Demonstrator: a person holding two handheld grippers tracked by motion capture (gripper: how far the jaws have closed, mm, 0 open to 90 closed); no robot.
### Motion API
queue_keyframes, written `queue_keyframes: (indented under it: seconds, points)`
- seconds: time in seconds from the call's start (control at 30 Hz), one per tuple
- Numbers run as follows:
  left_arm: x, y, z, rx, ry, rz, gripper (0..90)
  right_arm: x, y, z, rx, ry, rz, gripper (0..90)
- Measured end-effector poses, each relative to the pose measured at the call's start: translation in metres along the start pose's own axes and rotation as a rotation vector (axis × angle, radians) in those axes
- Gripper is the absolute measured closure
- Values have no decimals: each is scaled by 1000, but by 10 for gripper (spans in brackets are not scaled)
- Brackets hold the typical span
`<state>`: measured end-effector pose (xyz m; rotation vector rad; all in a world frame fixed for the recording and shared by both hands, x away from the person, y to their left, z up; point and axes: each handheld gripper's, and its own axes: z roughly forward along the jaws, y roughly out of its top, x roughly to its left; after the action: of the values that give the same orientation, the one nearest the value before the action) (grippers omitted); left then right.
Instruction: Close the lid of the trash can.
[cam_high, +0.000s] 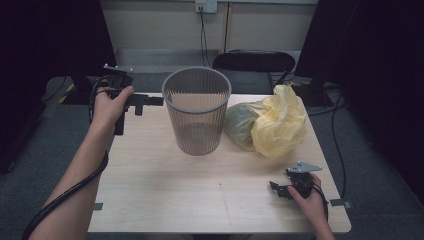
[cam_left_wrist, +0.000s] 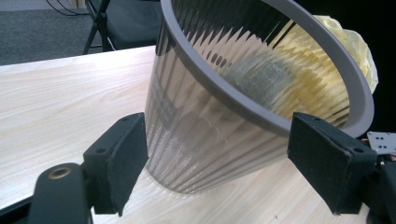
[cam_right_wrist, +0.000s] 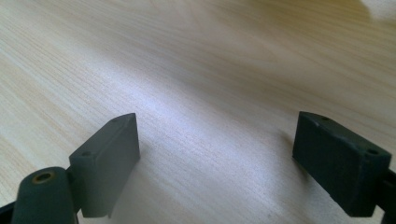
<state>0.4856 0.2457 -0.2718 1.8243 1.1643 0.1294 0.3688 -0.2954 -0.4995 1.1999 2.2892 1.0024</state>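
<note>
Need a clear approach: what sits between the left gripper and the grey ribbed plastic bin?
Nothing: in the high view the left gripper points at the grey ribbed plastic bin with bare gap only.

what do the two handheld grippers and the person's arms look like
Both are black pistol-style tools with two blocky, flat-faced black jaws. The left gripper has a thick black cable looping along the bare forearm. The right gripper carries a grey three-cornered plate with small holes on top. In the gripper views, a brass-ringed hole sits at the base of the near jaw. No sleeves show.
</note>
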Motion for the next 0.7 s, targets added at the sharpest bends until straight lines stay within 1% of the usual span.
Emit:
queue_keyframes:
  seconds: [0.03, 0.3, 0.5, 0.7]
  points:
    - [0, -2, 0, -4, -5, -6, 197, 0, 0, 0, 0, 0, 0, 139]
    - [1, -14, -1, -4, -15, -13, 197, 0, 0, 0, 2, 1, 1, 139]
    - [3, -22, 1, -7, -24, -24, 199, 0, 0, 0, 2, 1, 0, 139]
    - [1, -30, 2, -7, -35, -17, 200, 0, 0, 0, 2, 1, 0, 139]
